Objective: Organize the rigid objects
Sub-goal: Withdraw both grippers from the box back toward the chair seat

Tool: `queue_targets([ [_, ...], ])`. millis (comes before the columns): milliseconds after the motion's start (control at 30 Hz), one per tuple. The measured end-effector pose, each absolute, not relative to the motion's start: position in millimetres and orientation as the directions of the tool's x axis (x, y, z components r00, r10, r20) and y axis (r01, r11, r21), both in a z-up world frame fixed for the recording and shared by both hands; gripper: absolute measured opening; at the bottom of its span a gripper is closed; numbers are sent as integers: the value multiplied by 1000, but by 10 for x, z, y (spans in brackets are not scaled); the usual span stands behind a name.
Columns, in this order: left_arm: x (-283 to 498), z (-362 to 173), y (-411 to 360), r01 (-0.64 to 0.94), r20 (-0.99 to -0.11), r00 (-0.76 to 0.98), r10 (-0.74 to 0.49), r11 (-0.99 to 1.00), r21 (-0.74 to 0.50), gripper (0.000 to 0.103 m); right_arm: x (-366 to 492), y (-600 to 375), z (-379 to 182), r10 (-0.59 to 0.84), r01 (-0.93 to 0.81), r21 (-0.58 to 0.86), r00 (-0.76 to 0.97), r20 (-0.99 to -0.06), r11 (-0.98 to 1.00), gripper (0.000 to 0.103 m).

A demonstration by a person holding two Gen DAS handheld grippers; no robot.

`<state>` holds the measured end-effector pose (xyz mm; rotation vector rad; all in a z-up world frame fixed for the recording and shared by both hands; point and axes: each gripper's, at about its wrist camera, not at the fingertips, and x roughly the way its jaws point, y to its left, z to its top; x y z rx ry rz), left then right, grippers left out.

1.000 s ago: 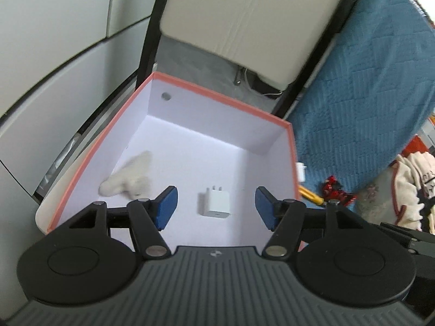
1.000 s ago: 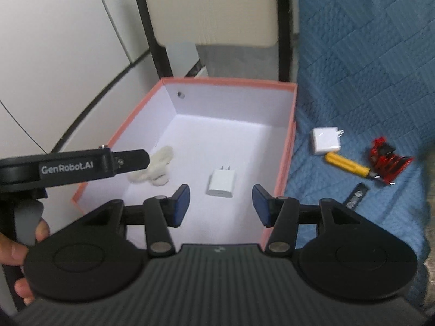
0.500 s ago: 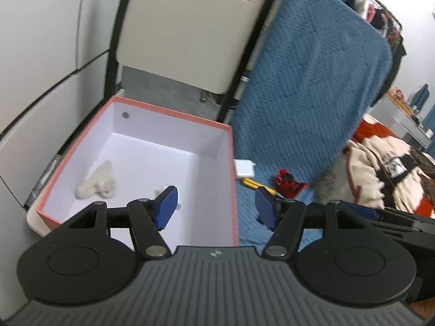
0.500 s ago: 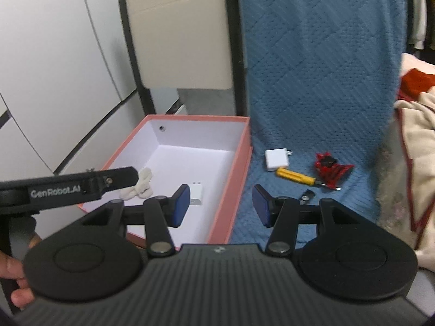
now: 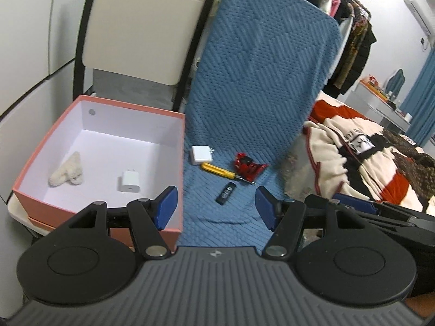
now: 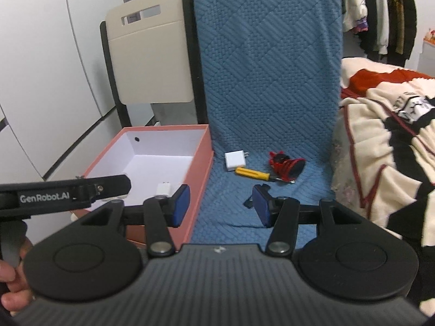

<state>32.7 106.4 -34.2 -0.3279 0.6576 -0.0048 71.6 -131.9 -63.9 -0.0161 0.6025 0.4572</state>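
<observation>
A pink box (image 5: 32,163) with a white inside holds a white charger (image 5: 130,181) and a fluffy cream toy (image 5: 67,170). On the blue quilted seat (image 5: 244,114) lie a white plug adapter (image 5: 201,154), a yellow screwdriver (image 5: 217,170), a red clip-like object (image 5: 248,164) and a black stick (image 5: 225,193). My left gripper (image 5: 216,210) is open and empty, above the box's right edge. My right gripper (image 6: 220,203) is open and empty, above the seat by the box (image 6: 201,160). The adapter (image 6: 234,160), screwdriver (image 6: 251,174) and red object (image 6: 286,164) lie ahead of it.
A beige chair back (image 6: 152,54) stands behind the box. A cream, red and black blanket (image 6: 386,141) lies at the right. Clothes hang on a rack (image 5: 350,27) at the far right. White wall panels (image 6: 40,81) are at the left.
Both grippers have drawn back and up from over the box, and swung right. The blue seat and its loose objects have come into full view. Both stay open and empty.
</observation>
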Motion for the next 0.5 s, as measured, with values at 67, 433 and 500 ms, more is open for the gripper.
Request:
queue_targets([
  [67, 276, -349, 951, -92, -596, 796, -107, 952, -293, 68, 659, -1416, -648, 407, -414, 118, 732, -547, 903, 54],
  [433, 45, -471, 571, -60, -588, 796, -146, 947, -317, 69, 418, -1819, -813, 374, -393, 89, 747, -549, 915, 54],
  [500, 40, -523, 508, -44, -595, 786, -166, 946, -322, 68, 404, -1875, -859, 348, -378, 66, 755, -556, 924, 54],
])
